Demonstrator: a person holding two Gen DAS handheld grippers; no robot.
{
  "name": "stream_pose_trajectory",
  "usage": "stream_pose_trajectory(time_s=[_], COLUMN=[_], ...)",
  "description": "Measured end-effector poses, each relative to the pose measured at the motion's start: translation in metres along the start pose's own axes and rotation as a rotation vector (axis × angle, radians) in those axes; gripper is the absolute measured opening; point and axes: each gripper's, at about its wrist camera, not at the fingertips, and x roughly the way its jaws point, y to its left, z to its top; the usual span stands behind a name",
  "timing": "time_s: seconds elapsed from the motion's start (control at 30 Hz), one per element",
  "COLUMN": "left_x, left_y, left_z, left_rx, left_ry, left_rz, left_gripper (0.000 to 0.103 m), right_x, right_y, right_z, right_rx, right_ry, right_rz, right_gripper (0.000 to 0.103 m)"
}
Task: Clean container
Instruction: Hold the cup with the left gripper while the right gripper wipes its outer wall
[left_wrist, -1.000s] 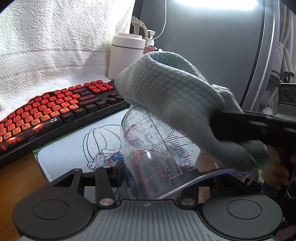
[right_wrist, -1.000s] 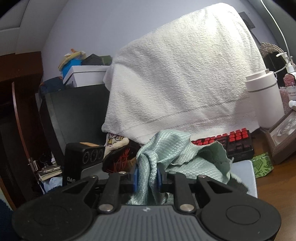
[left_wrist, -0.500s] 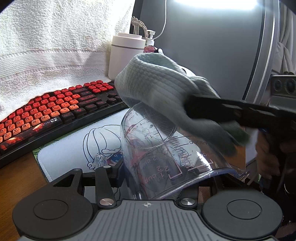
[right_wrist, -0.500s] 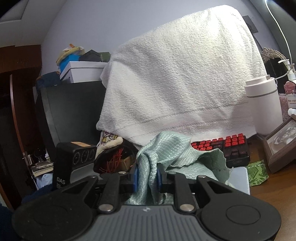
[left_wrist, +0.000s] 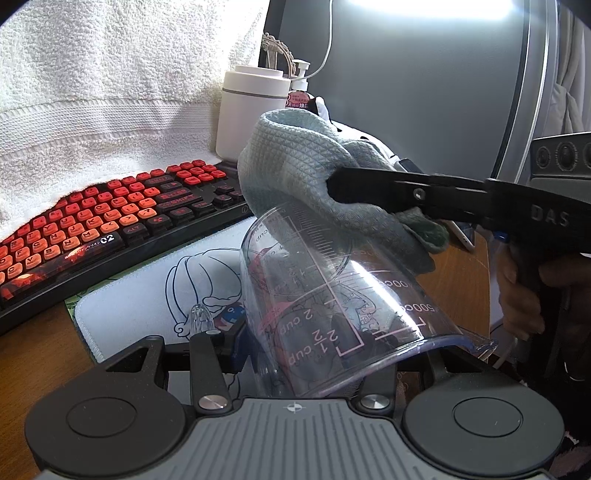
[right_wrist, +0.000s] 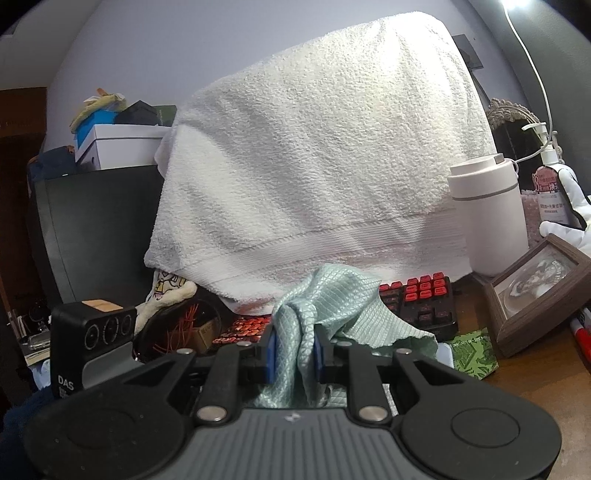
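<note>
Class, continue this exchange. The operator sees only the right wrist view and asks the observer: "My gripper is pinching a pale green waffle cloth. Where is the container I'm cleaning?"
Observer: The clear plastic measuring jug is held in the left gripper, tipped onto its side above the desk.
Operator: Does my cloth reach it?
Observer: Yes. The pale green waffle cloth drapes over the jug's far end, and the right gripper comes in from the right.
Operator: Which end is that?
Observer: The base. The open rim faces the left camera, so the printed cup markings read upside down.
</note>
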Motion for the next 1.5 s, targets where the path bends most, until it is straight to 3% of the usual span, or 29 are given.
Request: stream_pose_trajectory(time_s=[0.37, 0.57, 0.9, 1.1, 1.5], left_x=[-0.001, 0.000, -0.001, -0.001, 0.000], left_y=[-0.001, 0.000, 0.001, 0.000, 0.000], left_z=[0.000, 0.000, 0.000, 0.000, 0.000], left_rx=[0.002, 0.000, -0.002, 0.000, 0.002], left_ry=[0.000, 0.000, 0.000, 0.000, 0.000], left_rz=[0.002, 0.000, -0.001, 0.000, 0.001], left_gripper=[0.045, 0.045, 0.046, 0.046, 0.046], right_x=[-0.009, -0.006, 0.006, 0.005, -0.004], right_y=[0.039, 0.031, -0.005, 0.002, 0.035], right_z=[-0.009, -0.006, 0.007, 0.001, -0.011], right_rx=[-0.073, -0.058, -0.015, -0.009, -0.029], right_ry=[0.031, 0.039, 0.018, 0.007, 0.040], right_rz=[0.076, 0.107, 0.054, 0.027, 0.134], right_gripper=[0.019, 0.018, 0.018, 0.018, 0.018])
